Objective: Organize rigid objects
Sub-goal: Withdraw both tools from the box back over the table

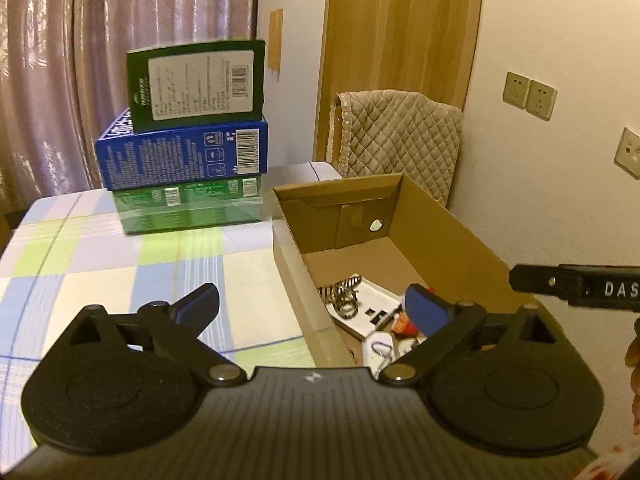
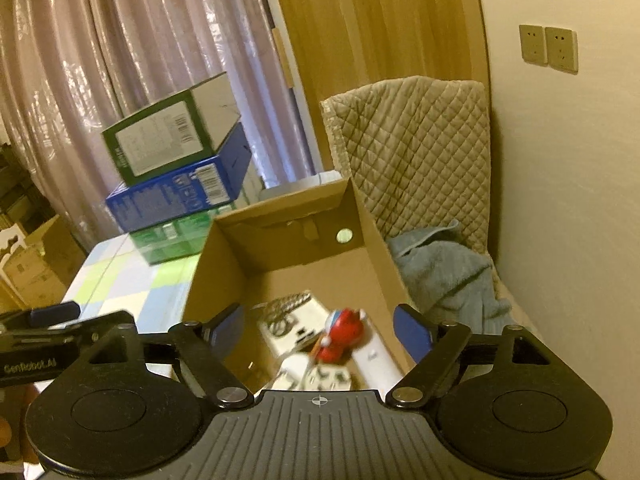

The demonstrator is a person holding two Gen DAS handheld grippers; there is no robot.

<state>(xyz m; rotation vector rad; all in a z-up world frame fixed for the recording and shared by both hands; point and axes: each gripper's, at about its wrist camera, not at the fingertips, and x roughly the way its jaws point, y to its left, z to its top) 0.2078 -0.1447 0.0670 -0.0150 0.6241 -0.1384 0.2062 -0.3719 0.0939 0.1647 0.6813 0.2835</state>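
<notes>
An open cardboard box point(image 1: 452, 224) point(image 2: 280, 240) sits on a checked tablecloth point(image 1: 120, 264). Inside lie a white power strip point(image 1: 370, 306) point(image 2: 296, 328), a striped coiled cord point(image 1: 344, 296), a red toy figure point(image 2: 340, 332) point(image 1: 404, 326) and white plugs point(image 2: 320, 376). My left gripper point(image 1: 312, 304) is open and empty, over the box's left wall. My right gripper point(image 2: 320, 326) is open and empty, just above the box's contents. The right gripper's body point(image 1: 576, 286) shows at the right edge of the left wrist view.
Three cartons are stacked at the table's far side: dark green point(image 1: 196, 84) on blue point(image 1: 182, 156) on green point(image 1: 188, 206). A quilted cover point(image 1: 396, 136) and grey towel point(image 2: 448, 272) lie right of the box. Curtains point(image 1: 120, 40) hang behind. Cardboard boxes point(image 2: 28, 264) stand far left.
</notes>
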